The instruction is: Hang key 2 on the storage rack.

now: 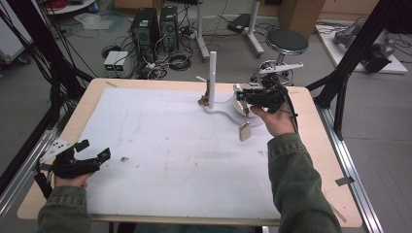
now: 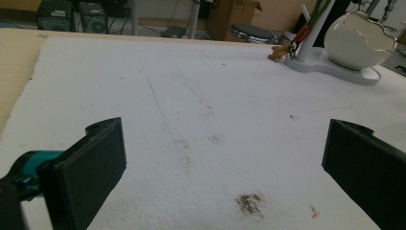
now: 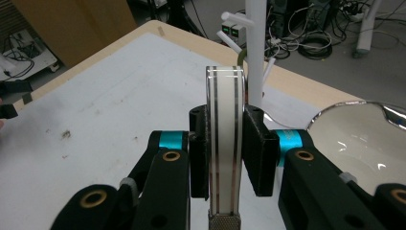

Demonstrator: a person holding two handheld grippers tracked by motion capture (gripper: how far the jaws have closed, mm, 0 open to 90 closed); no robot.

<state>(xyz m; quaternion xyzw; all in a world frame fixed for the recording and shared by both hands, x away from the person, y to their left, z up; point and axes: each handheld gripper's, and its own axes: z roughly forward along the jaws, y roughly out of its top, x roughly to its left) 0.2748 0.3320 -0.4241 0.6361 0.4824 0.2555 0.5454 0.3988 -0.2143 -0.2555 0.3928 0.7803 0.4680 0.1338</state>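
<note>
— White tag (image 3: pixel 223 143), flat and striped, is pinched between the jaws of the right gripper (image 3: pixel 225 158), held over the far right part of the desk (image 1: pixel 320 145).

— Its long axis?

— Upright in the right gripper view; the high view shows it dangling below. The peg stand (image 1: pixel 212 80) rises just beyond, toward the far edge.

— The left gripper (image 1: pixel 92 154)?

— Spread wide, idle at the near left corner, well apart.

My black tongs (image 3: pixel 225 158) have teal collars, brass rivets, and trailing cables; my sleeves (image 1: pixel 301 184) are olive green
</note>
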